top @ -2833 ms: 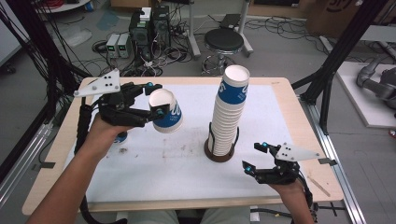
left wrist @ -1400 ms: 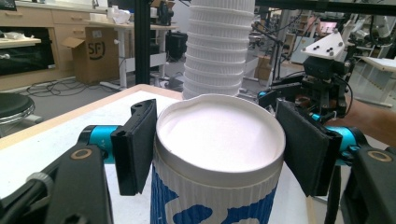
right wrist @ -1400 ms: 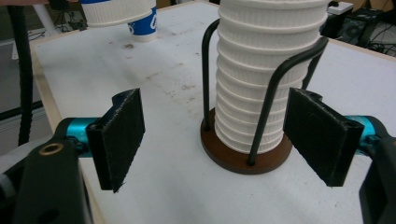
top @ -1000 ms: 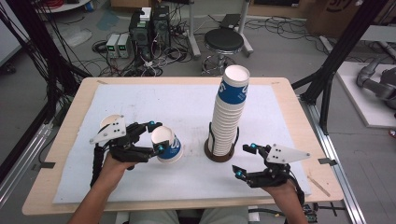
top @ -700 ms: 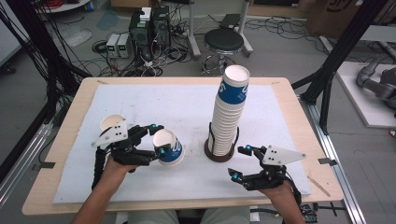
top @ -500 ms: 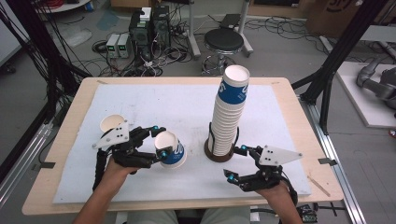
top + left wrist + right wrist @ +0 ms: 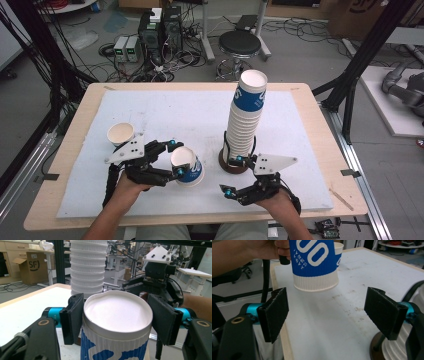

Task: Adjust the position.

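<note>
My left gripper (image 7: 175, 159) is shut on a blue-and-white paper cup (image 7: 188, 167), pads on either side just under its rim (image 7: 117, 312). The cup hangs slightly tilted just above the white mat, near the front. My right gripper (image 7: 233, 176) stands to its right, in front of the stack's base, pointing at the cup. Its jaws have just been opening, with nothing between them. In the right gripper view the held cup (image 7: 314, 262) hangs ahead of the spread pads (image 7: 275, 312). A tall stack of matching cups (image 7: 245, 117) rises from a brown round base (image 7: 226, 165).
A single cup (image 7: 120, 133) stands upright, mouth up, on the left of the white mat (image 7: 165, 107), behind my left gripper. The wooden table edge (image 7: 70, 150) runs around the mat. Beyond the table stand a stool (image 7: 240, 44) and electronics with cables.
My left gripper has carried the cup down and right, toward the front middle of the mat. My right gripper has slid left toward that cup, and its jaws look a little wider.
</note>
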